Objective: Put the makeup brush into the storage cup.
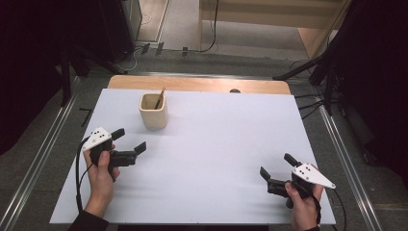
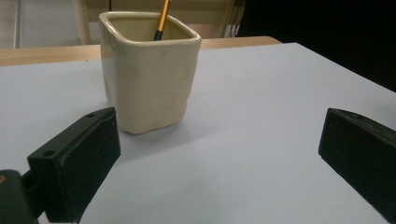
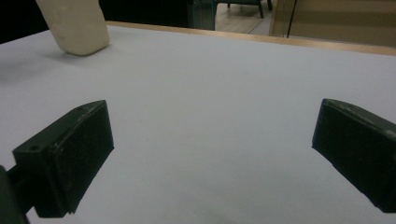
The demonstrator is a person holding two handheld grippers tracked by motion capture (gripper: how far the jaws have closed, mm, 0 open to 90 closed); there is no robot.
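**Cup with a brush, both grippers empty: tipping is the main risk**

A cream, square-sided cup [image 1: 153,110] stands upright on the white surface [image 1: 216,154], toward its far left part. A thin stick with an orange-gold handle and dark lower end, probably a paintbrush [image 1: 159,98], leans inside it against the far rim, its top poking out above the cup.

The left gripper [image 1: 129,140] hovers just in front of the cup, near it but not touching. In the left gripper view its two black jaws stand wide apart with nothing between them, and the cup [image 2: 148,70] sits ahead, closer to the left jaw than to the middle of the gap. The right gripper [image 1: 277,165] is well apart, at the near right of the surface, also spread wide and empty; in the right gripper view the cup's base [image 3: 74,25] shows far off at the upper left.

What could go wrong: because the cup sits off-centre in the left gripper's gap, a straight push forward could strike its wall with the left jaw and slide or topple it, spilling the brush. The brush is slim and leaning, so a pinch from above could miss, or lever the cup over. The glazed walls look smooth, and a grip on them might slip.
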